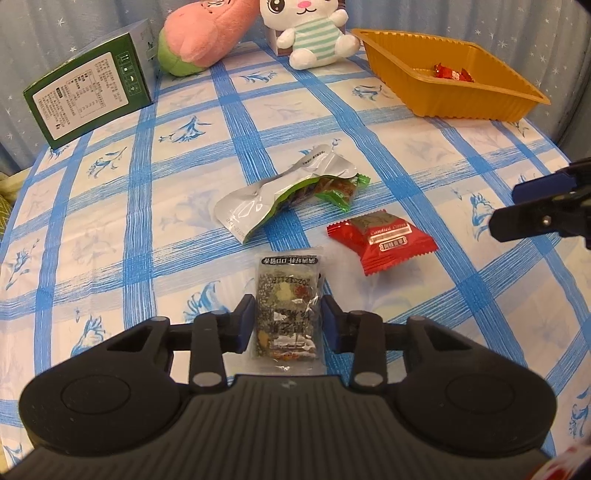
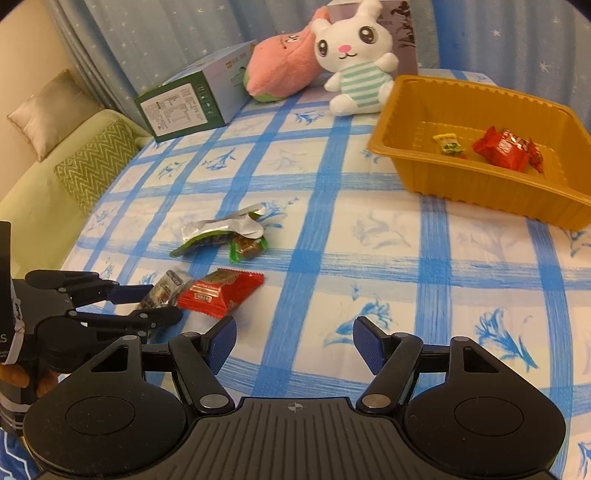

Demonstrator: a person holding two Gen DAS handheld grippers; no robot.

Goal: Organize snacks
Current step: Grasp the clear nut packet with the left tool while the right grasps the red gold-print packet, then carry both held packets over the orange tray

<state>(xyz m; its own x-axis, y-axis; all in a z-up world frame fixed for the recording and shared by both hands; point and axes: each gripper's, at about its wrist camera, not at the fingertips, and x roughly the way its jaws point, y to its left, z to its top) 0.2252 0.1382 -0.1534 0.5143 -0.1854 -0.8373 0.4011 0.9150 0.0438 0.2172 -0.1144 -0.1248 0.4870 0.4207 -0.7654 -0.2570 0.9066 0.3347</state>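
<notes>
Left gripper (image 1: 288, 325) clamped on clear snack packet (image 1: 287, 314) on checked tablecloth (image 1: 443, 166) — right gripper (image 2: 293, 345) apart, nothing between its pads.

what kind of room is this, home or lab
Most likely a home living room. The work surface is a round table under a blue-checked tablecloth, a sofa with cushions stands beside it, and plush toys such as a white rabbit sit at the back in front of a star-print curtain.

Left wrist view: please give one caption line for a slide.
Left gripper straddles a clear snack packet on the checked tablecloth.
</notes>
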